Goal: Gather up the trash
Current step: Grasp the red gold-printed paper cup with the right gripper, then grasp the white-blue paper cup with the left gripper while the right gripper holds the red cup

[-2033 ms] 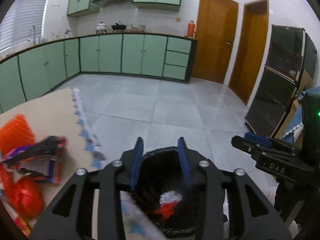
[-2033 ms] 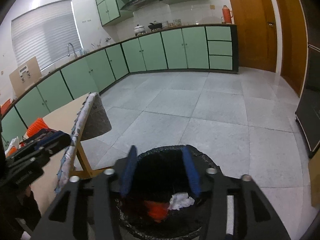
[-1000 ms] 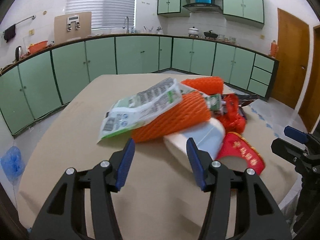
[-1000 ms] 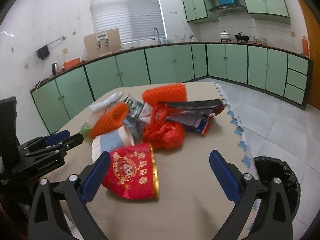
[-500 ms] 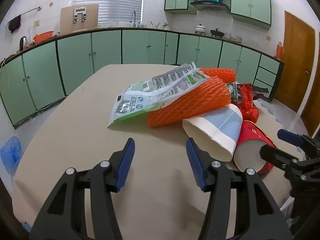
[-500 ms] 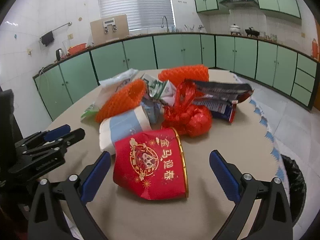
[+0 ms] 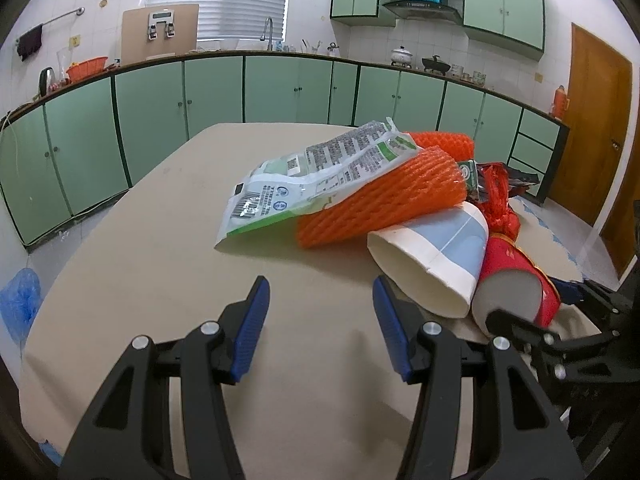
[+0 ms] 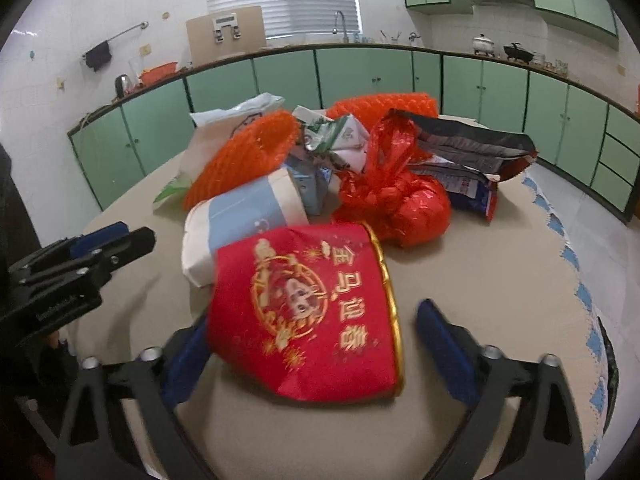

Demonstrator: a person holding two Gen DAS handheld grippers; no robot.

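A pile of trash lies on the beige table. It holds a red paper cup with gold print, a white and blue paper cup on its side, orange foam netting, a green and white plastic bag, a red plastic bag and a dark snack bag. My right gripper is open, with the red cup lying between its fingers. My left gripper is open and empty, just short of the white and blue cup.
The black bin's rim shows past the table's right edge. Green kitchen cabinets line the far walls. A wooden door is at the right. A blue bag lies on the floor at the left.
Both grippers have swung from the bin to the table and closed in on the pile. The red cup now sits between the right fingers, and the left gripper is nearer the white and blue cup.
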